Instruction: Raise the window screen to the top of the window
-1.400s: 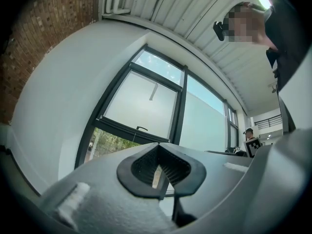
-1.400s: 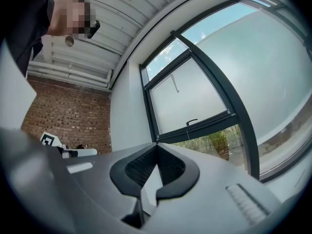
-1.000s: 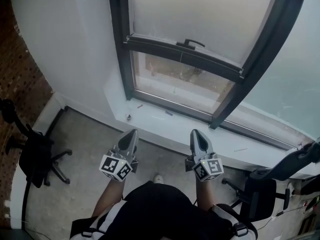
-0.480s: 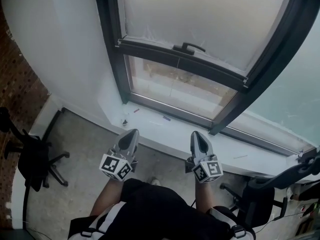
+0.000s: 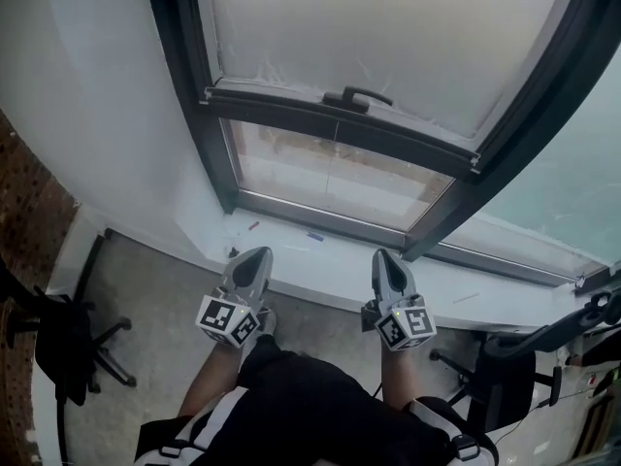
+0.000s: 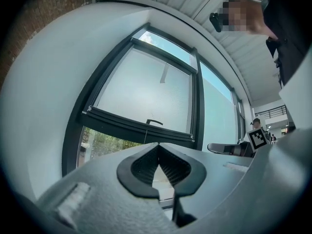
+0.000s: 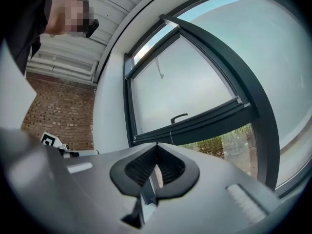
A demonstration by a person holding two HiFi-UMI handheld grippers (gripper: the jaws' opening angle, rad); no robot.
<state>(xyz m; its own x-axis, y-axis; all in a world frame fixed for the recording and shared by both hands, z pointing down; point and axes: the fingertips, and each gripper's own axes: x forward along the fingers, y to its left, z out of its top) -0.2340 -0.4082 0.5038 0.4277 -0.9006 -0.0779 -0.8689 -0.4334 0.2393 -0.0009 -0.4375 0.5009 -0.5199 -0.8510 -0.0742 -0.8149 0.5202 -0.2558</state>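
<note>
Head view shows us holding the left tool (image 5: pixel 254 256) and right tool (image 5: pixel 384 258) side by side just near of the windowsill (image 5: pixel 320 258), both pinched closed on nothing. The window screen (image 5: pixel 388 37) hangs beyond them, and its bottom bar (image 5: pixel 291 110) sits low in the window with clear glass beneath.

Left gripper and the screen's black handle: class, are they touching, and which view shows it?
Apart. The head view shows the left gripper down by the sill, the clear lower pane lying between it and the handle.
</note>
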